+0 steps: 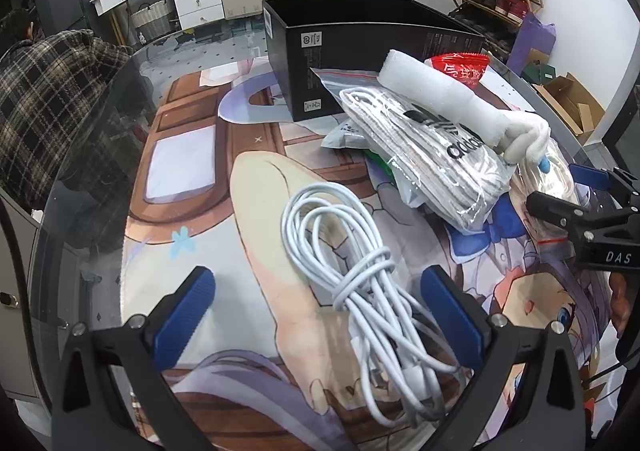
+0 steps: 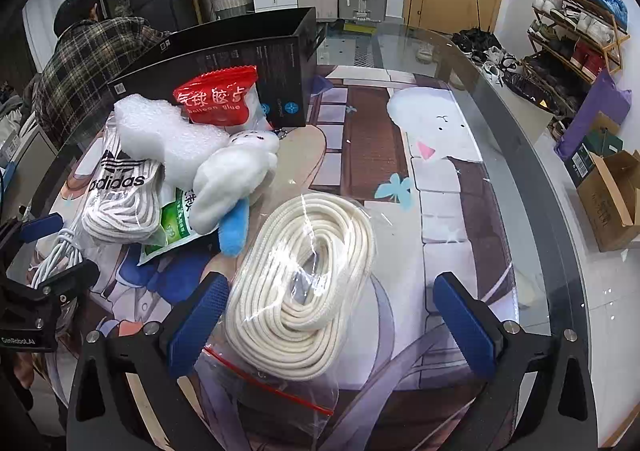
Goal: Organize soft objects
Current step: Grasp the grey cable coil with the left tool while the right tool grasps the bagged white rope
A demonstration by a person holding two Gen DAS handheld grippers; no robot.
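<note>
A coiled white cable [image 1: 372,291] lies on the printed mat between the fingers of my open left gripper [image 1: 320,311]. A bagged coil of cream rope [image 2: 308,275] lies between the fingers of my open right gripper [image 2: 332,323]. Behind them is a pile: a bagged Adidas bundle of white laces [image 1: 432,155] [image 2: 120,195], a white foam roll [image 1: 436,95] [image 2: 168,131], a white and blue plush toy [image 2: 232,187], a red glue packet [image 2: 220,99] and a green packet [image 2: 176,227]. An open black box [image 1: 360,47] [image 2: 240,59] stands behind the pile.
The round glass table's edge [image 2: 532,179] curves to the right. A person in a plaid shirt [image 1: 52,99] sits at the far left. Drawers, suitcases and a shoe rack [image 2: 576,19] stand beyond the table. The right gripper's body [image 1: 592,219] shows in the left wrist view.
</note>
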